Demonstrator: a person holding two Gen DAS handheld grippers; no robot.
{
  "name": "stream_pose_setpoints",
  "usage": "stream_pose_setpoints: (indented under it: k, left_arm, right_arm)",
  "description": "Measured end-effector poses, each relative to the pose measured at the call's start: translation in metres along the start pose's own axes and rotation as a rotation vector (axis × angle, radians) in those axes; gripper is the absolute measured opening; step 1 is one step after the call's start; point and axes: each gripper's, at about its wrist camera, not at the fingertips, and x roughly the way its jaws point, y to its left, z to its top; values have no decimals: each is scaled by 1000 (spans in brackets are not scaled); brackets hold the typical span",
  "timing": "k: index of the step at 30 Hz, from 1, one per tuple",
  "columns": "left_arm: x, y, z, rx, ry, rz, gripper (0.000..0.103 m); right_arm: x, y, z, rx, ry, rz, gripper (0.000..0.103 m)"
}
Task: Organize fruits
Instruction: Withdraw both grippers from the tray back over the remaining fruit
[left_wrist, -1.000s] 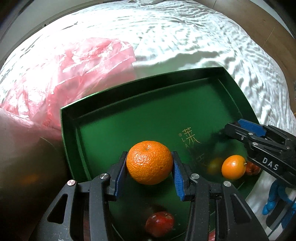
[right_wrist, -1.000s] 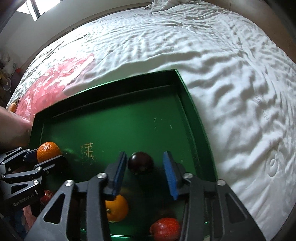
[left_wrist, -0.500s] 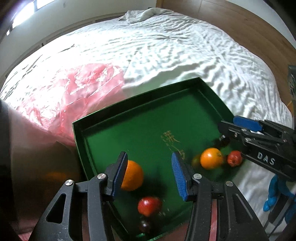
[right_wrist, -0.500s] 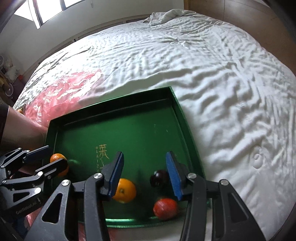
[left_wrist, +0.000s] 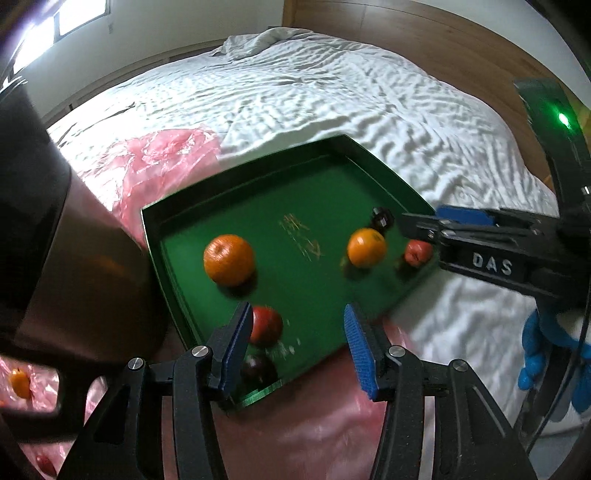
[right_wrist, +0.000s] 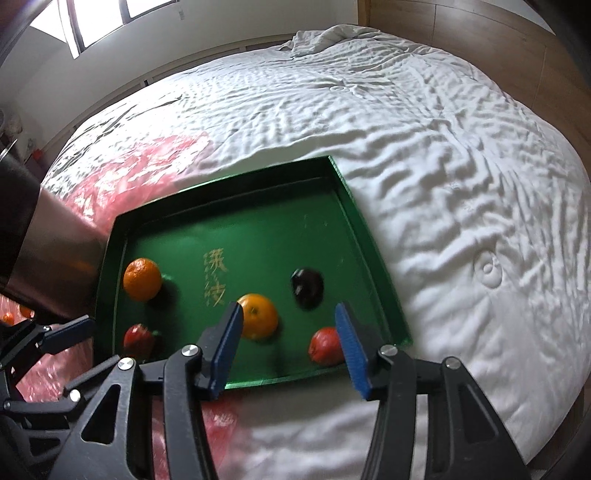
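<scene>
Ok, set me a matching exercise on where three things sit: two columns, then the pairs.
1 large rough-skinned orange
2 smaller smooth orange
3 crumpled pink plastic bag

A on the white bed, outside the green tray
B in the tray, by its left wall
C in the tray, beside the gold lettering

Pairs: 1-B, 2-C, 3-A
</scene>
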Motion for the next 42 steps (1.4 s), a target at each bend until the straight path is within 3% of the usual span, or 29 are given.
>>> stream_pose_setpoints:
  k: [8, 19, 26, 34, 42]
  left_arm:
    - [-35, 6, -43, 13, 1, -23, 46]
    - [-87, 61, -98, -38, -13, 50, 46]
    - [-119, 123, -129, -157, -35, 118, 46]
    - [-154, 203, -171, -314, -45, 224, 47]
    - [-171, 275, -204, -466, -40, 306, 47]
  right_arm:
    - [-22, 27, -36, -9, -4, 11, 98]
    - [-45, 99, -84, -58, 30, 78, 98]
    - [-55, 160, -100, -113, 43, 168, 98]
    - [-53, 256, -117, -252, 72, 315, 98]
    - [-43, 340, -139, -355, 117, 438, 98]
